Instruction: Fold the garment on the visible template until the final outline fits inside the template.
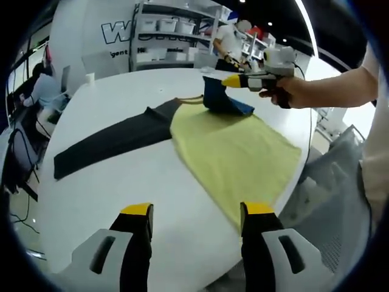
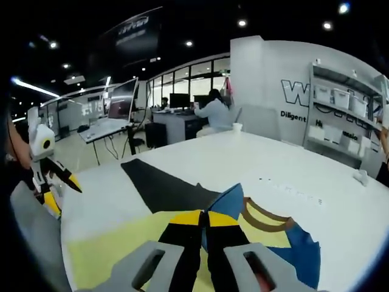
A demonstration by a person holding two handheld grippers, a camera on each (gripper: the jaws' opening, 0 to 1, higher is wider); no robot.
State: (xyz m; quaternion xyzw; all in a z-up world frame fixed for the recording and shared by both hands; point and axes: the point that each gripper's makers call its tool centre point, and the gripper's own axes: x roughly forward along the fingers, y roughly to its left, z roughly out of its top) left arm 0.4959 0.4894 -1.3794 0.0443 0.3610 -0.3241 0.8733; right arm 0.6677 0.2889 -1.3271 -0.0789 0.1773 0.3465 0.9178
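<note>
A yellow garment (image 1: pixel 234 152) with a brown collar (image 2: pixel 267 222) lies flat on the round white table (image 1: pixel 121 201). From its shoulder a long dark grey piece (image 1: pixel 115 140) stretches out to the left. My right gripper (image 1: pixel 231 81), held in a hand, is shut on the blue sleeve (image 1: pixel 219 97) and holds it lifted above the garment's far end. In the right gripper view the jaws (image 2: pixel 205 220) meet on that blue sleeve (image 2: pixel 298 255), over the yellow cloth (image 2: pixel 103 255) and the dark grey piece (image 2: pixel 164 185). My left gripper (image 1: pixel 197 210) hovers open above bare table near the garment's hem; it also appears from the right gripper view (image 2: pixel 58 182).
The garment's right side reaches the table's edge (image 1: pixel 304 176). A white cup (image 1: pixel 90 78) stands at the far rim. Shelves with white bins (image 1: pixel 176 36) and a standing person (image 1: pixel 231 42) are behind the table; another person sits at a desk (image 1: pixel 45 91).
</note>
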